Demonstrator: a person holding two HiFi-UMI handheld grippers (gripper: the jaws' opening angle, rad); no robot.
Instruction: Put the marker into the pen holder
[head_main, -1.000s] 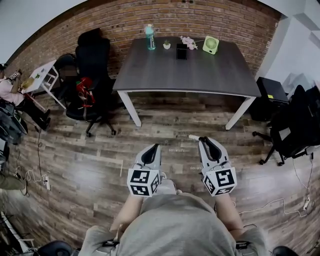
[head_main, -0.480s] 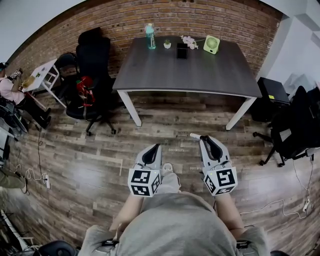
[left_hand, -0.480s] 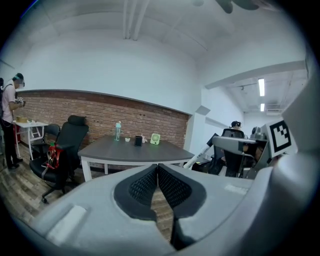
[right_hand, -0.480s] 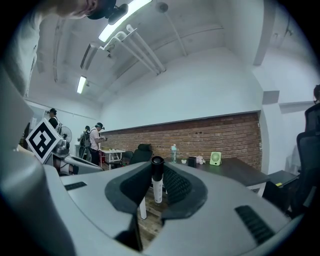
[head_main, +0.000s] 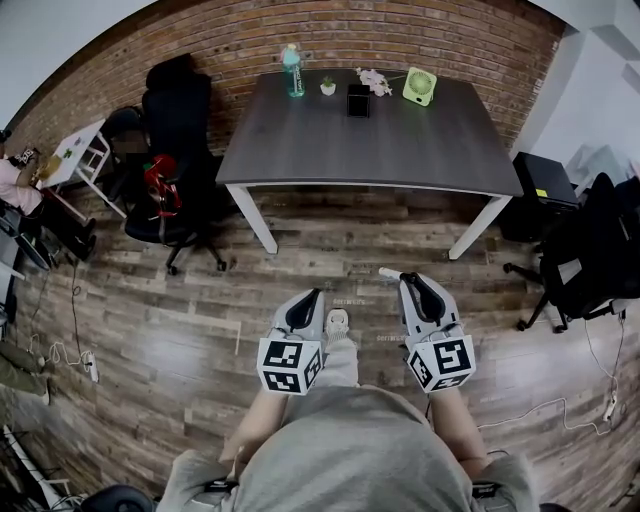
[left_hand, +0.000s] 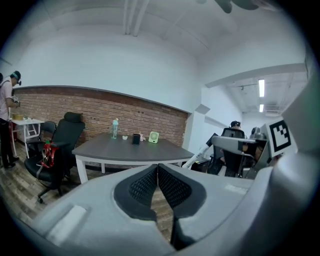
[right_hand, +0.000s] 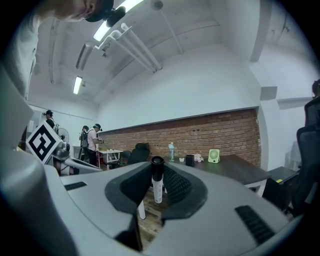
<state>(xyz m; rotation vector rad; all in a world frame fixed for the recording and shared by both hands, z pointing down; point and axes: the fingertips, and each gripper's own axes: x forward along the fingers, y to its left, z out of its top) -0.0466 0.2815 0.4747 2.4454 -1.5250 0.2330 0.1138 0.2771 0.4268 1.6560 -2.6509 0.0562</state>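
Wood floor (head_main: 150, 300), marker (right_hand: 157, 191) clamped in right gripper (right_hand: 158, 175)

R hand-held gripper (right_hand: 158, 176) | jaws on marker (right_hand: 158, 192), upright | table (right_hand: 240, 168) ahead

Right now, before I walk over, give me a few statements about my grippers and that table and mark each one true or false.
1. The right gripper is shut on the marker. True.
2. The left gripper holds a second marker. False: its jaws are together with nothing between them.
3. The marker is in the pen holder. False: the pen holder stands on the table across the floor, and the marker is in the right gripper.
4. A green fan stands on the table. True.
5. The bottle lies on the floor. False: it stands upright on the table, near the brick wall.
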